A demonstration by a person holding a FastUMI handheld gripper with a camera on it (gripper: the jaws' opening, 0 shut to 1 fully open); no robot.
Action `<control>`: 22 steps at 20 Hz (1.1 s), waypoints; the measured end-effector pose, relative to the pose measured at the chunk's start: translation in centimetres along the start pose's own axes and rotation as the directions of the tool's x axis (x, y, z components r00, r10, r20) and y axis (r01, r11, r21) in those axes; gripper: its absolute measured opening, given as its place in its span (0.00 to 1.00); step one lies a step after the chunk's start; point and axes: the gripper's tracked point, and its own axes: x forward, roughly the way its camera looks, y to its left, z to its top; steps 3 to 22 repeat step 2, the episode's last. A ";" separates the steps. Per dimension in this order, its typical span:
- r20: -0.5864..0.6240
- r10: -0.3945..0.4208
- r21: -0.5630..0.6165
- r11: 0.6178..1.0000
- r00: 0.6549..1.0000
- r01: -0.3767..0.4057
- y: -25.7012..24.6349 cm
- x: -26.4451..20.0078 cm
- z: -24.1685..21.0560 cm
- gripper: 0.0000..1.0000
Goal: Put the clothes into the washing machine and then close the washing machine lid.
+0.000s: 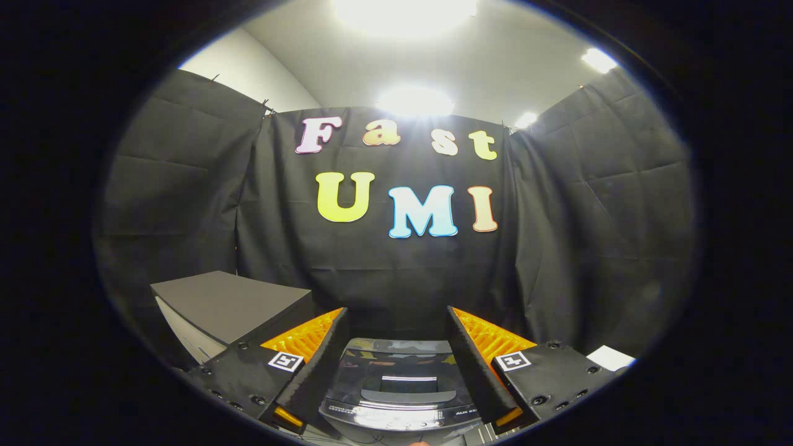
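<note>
Between the two spread fingers of the handheld gripper sits the washing machine, a small dark top-loading unit with a glossy, see-through lid that lies flat and closed over the tub. Ceiling lights glare off that lid and off the curved front panel nearest the gripper (its printed markings are too small to make out). The fingers stand wide apart with nothing between their pads; they touch neither the lid nor the body of the machine, which lies lower and just ahead of them.

To the left of the machine, and a little farther back, stands a boxy cabinet with a flat dark grey top and pale sides. On the right, near the right finger's mount, a small white rectangular object peeks out; what it is cannot be told. Black cloth walls close the booth on the far side and both flanks, under a white ceiling with bright lamps.
</note>
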 end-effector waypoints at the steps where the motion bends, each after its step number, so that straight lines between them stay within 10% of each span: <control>1: 0.004 -0.001 0.004 1.000 1.000 0.001 -0.1 0.0 0.2 0.97; 22: 0.010 -0.004 0.008 1.000 1.000 0.004 -0.1 0.1 0.3 0.97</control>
